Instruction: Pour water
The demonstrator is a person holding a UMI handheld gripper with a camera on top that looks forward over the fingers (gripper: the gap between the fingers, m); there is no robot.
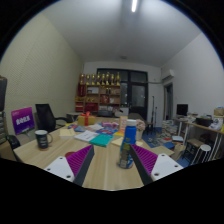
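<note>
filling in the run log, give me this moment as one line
task: pour water | gripper: open, holding nothing | bottle: upright on table, beyond fingers | dark cup: on table between fingertips, untouched | pour: not begun

I have one view only, from the wide-angle camera riding on the claw [112, 165], so no second view shares the scene. It looks forward along the two fingers, whose magenta pads [80, 160] show at the bottom, spread apart. The camera sits a little above the counter [100, 172], near its closest end, and faces down its length across the room toward the shelf unit [100, 92] on the far wall. The angle is nearly level, tipped slightly down; it takes in the ceiling light [134, 5] above and both side walls. The dark cup [126, 156] lies close ahead.
</note>
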